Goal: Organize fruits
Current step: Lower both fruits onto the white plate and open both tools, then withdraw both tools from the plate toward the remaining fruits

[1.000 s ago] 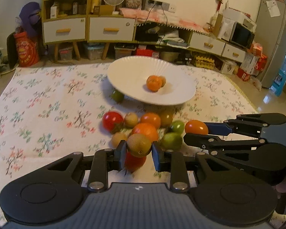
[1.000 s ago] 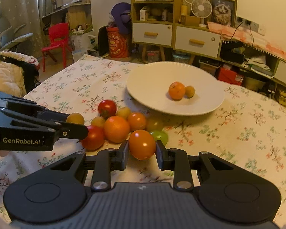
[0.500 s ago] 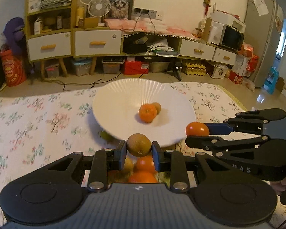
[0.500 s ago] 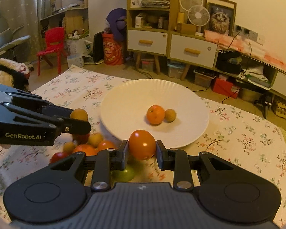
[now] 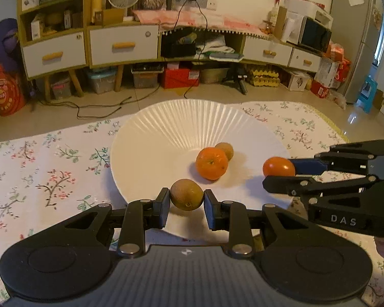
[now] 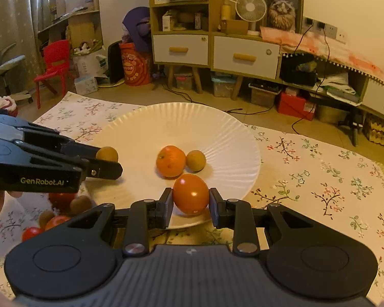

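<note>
The left gripper (image 5: 187, 199) is squeezing a brownish-green fruit (image 5: 187, 195) between its two fingers, low in the centre of the left wrist view, over the near rim of the white plate (image 5: 166, 138). The right gripper (image 6: 191, 199) is pinching an orange tomato (image 6: 191, 194) between its fingers, low in the centre of the right wrist view, also over the near edge of the plate.

On the plate, near the middle of both frames, a tangerine (image 5: 211, 163) is lying, touching a small brown fruit (image 5: 224, 150) just behind it. In the left wrist view the right gripper is reaching in from the right edge with the orange tomato at its tip above the plate's right side. In the right wrist view the left gripper is coming in from the left edge, with the brownish-green fruit showing at its tip over the plate's left side.

The plate is sitting on a flowered tablecloth (image 6: 320, 179). At the lower left of the right wrist view, a cluster of loose fruits (image 6: 61, 209) is lying on the cloth beside the plate, partly hidden by the left gripper.
</note>
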A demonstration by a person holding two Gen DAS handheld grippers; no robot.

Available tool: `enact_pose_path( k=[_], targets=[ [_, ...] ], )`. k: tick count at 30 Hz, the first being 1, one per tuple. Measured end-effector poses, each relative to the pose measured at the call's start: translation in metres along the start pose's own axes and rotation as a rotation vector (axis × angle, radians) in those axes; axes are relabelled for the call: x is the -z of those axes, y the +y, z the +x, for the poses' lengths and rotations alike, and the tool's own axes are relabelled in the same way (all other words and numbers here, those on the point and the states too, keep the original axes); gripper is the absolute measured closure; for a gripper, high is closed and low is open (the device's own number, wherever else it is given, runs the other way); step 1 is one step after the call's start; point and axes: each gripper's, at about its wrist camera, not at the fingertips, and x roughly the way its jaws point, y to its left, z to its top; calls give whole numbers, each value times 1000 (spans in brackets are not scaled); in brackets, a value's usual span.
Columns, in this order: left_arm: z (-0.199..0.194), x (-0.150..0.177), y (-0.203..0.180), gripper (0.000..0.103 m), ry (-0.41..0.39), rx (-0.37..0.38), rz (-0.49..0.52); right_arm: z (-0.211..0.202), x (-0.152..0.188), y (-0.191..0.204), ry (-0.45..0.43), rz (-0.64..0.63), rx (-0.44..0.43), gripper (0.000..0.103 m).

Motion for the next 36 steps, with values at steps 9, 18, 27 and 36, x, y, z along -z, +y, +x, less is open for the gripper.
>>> enact_pose_path(
  k=[9,18,27,36],
  targets=[
    [13,-5,-9,81,18,38,35,9,-3,-2,-17,-19,0,76],
    [21,-10,-12,78,30,32,56,10,-5,-3,-17,-21,-9,76],
    [8,-11,-10,51,2,-15,50,3,-11,-10,-26,23,5,60],
    [-21,-8,-12,36,-36,-45,50,-19,-14,-5,-50,41,17,41]
  ],
)
